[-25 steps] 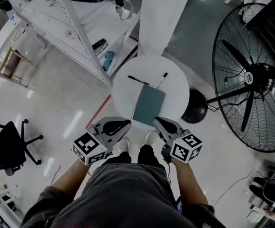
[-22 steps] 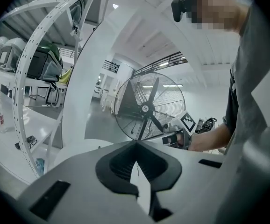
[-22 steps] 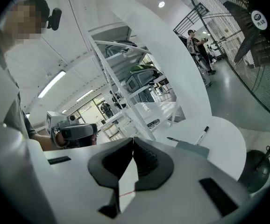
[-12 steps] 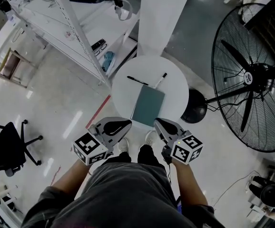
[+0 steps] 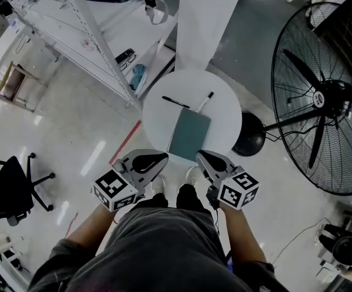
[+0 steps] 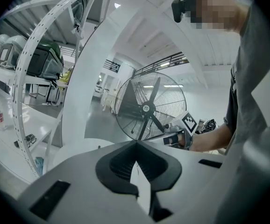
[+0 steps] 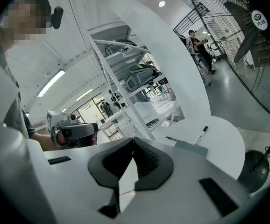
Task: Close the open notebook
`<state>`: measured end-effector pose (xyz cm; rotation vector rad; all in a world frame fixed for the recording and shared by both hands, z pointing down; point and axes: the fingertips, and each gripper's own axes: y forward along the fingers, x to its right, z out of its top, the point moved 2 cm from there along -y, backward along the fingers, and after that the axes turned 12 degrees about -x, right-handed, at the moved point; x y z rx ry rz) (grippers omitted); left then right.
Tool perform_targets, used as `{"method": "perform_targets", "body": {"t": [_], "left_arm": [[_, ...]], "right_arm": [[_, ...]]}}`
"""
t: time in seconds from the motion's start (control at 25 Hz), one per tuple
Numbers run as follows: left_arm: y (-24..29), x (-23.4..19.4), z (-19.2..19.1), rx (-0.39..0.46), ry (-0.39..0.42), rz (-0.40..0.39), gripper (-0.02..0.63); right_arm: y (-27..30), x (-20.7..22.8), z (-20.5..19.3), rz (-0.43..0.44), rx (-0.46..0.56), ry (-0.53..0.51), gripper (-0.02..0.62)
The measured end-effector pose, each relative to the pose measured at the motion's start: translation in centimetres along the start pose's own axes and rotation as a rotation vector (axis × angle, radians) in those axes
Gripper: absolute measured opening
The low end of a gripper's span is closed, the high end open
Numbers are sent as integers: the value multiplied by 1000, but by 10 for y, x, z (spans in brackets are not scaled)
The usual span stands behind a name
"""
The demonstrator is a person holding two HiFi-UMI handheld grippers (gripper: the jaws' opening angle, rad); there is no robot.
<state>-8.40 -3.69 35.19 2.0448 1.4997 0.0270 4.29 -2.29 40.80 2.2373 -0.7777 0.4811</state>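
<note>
Teal notebook (image 5: 190,135) lies shut on white table (image 5: 225,90), pen (image 5: 176,102) and marker (image 5: 206,103) just beyond; my left gripper (image 5: 164,157) and right gripper (image 5: 199,154), both closed and empty, hover near its edge.

Teal-grey notebook (image 5: 190,134), white rnd table (image 5: 225,123), blk fan (image 5: 327,93).

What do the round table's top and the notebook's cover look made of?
Table: probably laminate or painted board; smooth, evenly white, faint sheen. Notebook: card or soft plastic cover, matte teal-grey, flat, no glare; cannot tell which.
</note>
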Motion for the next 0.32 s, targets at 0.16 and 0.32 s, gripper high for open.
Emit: {"method": "perform_targets", "body": {"t": [0.16, 0.32], "left_arm": [[2, -2, 1, 1, -4, 3, 14], [3, -4, 1, 4, -6, 5, 14]], "right_arm": [[1, 2, 1, -2, -3, -1, 20], [2, 5, 1, -6, -8, -3, 20]]}}
